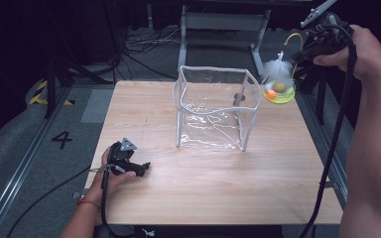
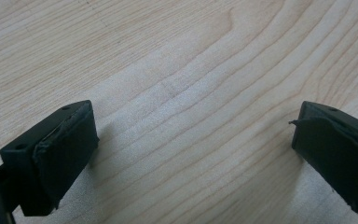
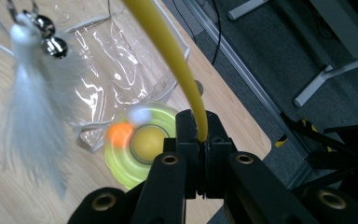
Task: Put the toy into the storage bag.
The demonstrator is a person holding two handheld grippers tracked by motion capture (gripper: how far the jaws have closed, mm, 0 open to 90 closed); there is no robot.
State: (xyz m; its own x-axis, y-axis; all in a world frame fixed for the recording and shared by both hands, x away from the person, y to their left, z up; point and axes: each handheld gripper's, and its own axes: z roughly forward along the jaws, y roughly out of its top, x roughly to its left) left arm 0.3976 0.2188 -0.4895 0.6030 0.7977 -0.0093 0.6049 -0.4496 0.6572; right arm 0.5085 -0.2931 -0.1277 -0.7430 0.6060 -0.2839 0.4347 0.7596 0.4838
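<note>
Your left tool (image 1: 142, 166) rests on the light wooden table (image 1: 258, 183) near its front left corner, held in your left hand (image 1: 110, 171); in the left gripper view its two black jaws stand wide apart with nothing between them, and bare wood grain lies beneath. Your right tool (image 3: 201, 161) is raised above the far right corner of the table, held in your right hand (image 1: 364, 49). In the right gripper view its jaws are closed together on the lower end of a yellow wand (image 3: 172, 56), which rises from the jaws and curves over toward the upper left of that view. From the wand hangs a white feather tassel (image 1: 278, 71) with two small metal bells (image 3: 51, 37) at its top. Below the feather sits a yellow-green round cat toy (image 1: 279, 93) with an orange ball (image 3: 120, 133) and a white ball (image 3: 141, 114) in its track; in the high view it lies at the table's far right edge. Just beside it, at mid-table toward the far side, stands a clear plastic bag (image 1: 213, 106) with white piping, upright and open at the top. A black cable (image 1: 335, 144) trails from the right tool down along your forearm.
</note>
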